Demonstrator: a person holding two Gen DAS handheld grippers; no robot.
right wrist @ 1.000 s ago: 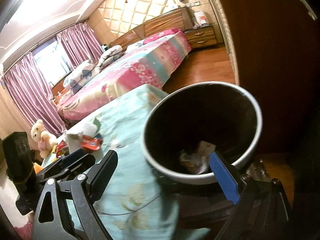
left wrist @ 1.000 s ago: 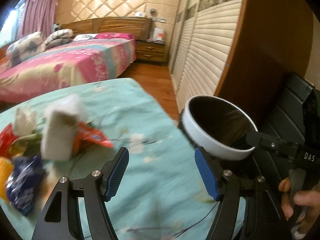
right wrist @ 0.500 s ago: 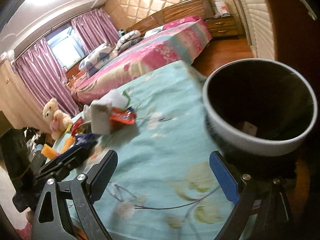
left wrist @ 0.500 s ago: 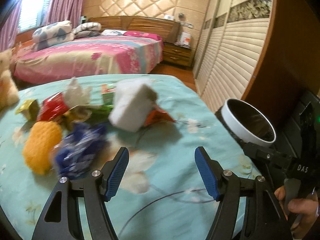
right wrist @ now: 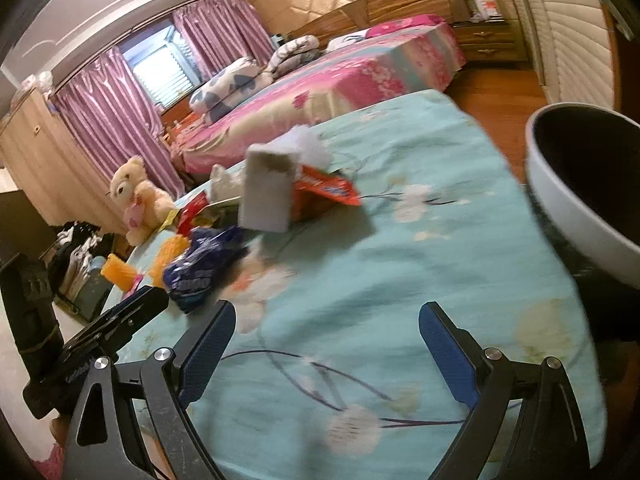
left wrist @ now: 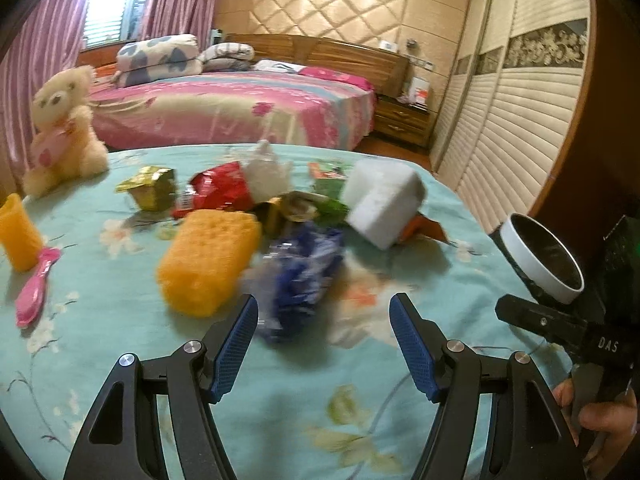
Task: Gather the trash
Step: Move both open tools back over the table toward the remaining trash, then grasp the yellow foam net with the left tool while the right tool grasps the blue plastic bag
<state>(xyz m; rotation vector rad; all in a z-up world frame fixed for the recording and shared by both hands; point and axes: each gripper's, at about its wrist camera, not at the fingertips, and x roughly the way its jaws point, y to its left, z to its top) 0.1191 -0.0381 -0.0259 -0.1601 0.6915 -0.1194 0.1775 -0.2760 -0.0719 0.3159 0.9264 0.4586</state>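
Trash, mixed lot, on teal floral worktop (left wrist: 120,320). Left tongs (left wrist: 324,344): spread wide, holding nothing, clear of the cloth. Blue crumpled wrapper (left wrist: 304,276) at 12 o'clock just beyond their tips, blurred, long axis running from 7 to 1 o'clock. Yellow sponge (left wrist: 208,260) at 11 o'clock; red packet (left wrist: 220,190) and gold wrapper (left wrist: 150,186) farther back; white block (left wrist: 382,206) at 1 o'clock, tilted, resting on an orange packet (left wrist: 424,228). Right tongs (right wrist: 324,340): spread wide, empty. Bin (right wrist: 576,184), white-rimmed, at 2 o'clock off the worktop edge; contents cannot be told.
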